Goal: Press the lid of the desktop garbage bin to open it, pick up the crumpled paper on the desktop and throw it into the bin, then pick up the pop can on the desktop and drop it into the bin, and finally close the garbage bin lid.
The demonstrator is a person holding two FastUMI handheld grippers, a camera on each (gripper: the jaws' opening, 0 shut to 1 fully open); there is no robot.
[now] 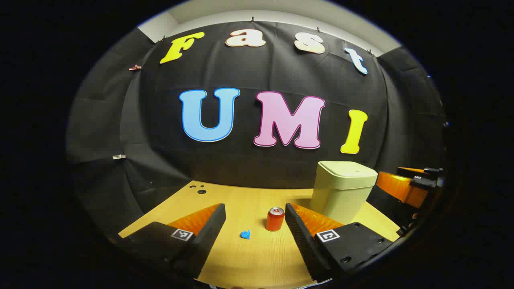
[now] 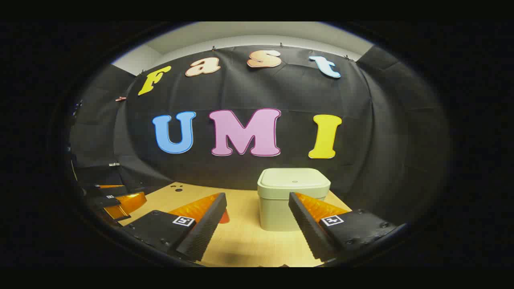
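Fingers of left gripper spread wide, nothing between them but bare tabletop; same for right gripper, wide open and empty.

Pale green square plastic garbage bin upright at the back of the light wooden desktop, lid down and flat. In right gripper view, dead ahead, framed between the two fingers. In left gripper view, off to the right.

Small orange-red pop can upright, near left gripper's right finger, in front of and left of the bin. Small blue crumpled paper on the desktop just left of and nearer than the can, apart from it.

Step in hand, by judgement: pressing lid open, not yet done. Right gripper best placed. Suggest going up and over, then pressing straight down with one fingertip or with fingers closed, at the lid's middle near the small dot visible there. Keep push vertical; bin looks light and a slanted push could slide or tip it. Release cleanly so lid can spring.

Hard to tell:
- Latch type and hinge side not visible.
- In right gripper view, can mostly hidden behind left finger, just a red sliver.
- Right gripper's body at right edge of left gripper view, cut off.
- Paper tiny; shape unclear.
- Bin base partly behind fingers in both views.
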